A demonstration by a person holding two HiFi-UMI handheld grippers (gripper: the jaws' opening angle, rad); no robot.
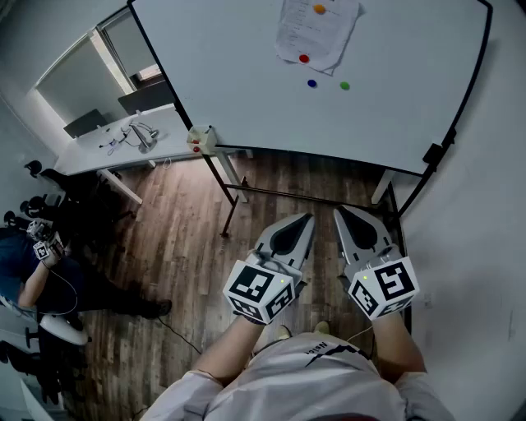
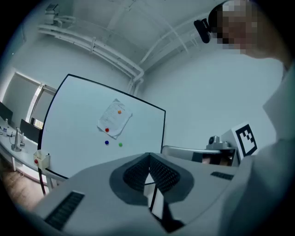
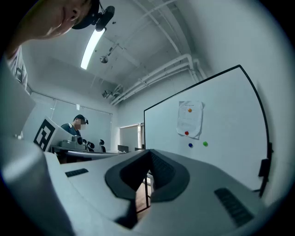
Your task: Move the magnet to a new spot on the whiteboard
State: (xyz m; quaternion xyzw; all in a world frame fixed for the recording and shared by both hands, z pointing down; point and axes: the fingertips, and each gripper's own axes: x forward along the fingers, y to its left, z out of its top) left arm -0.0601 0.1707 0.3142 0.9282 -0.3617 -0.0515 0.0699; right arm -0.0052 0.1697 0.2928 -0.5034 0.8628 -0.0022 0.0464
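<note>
As I look down through the head view, the left gripper (image 1: 306, 219) and the right gripper (image 1: 339, 211) sit side by side just in front of the wearer's chest, both pointing forward. In each gripper's own view I see the fingers closed tip to tip with nothing between them, so both are empty. Beneath them is a dark wood floor (image 1: 181, 238). Beyond the grippers, well apart from both, a whiteboard (image 1: 230, 74) stands on a black frame. A sheet of paper (image 1: 316, 33) hangs in its upper middle, pinned by an orange magnet (image 1: 320, 9) near the top and a red magnet (image 1: 304, 58) near the bottom edge. Just under the paper, on the bare board, a blue magnet (image 1: 311, 83) and a green magnet (image 1: 344, 85) sit near each other, blue to the left. Neither gripper touches any magnet. Farther off to the left I see a white desk (image 1: 115, 144) with small items on it, and a seated person (image 1: 37, 275) at the picture's edge.
</note>
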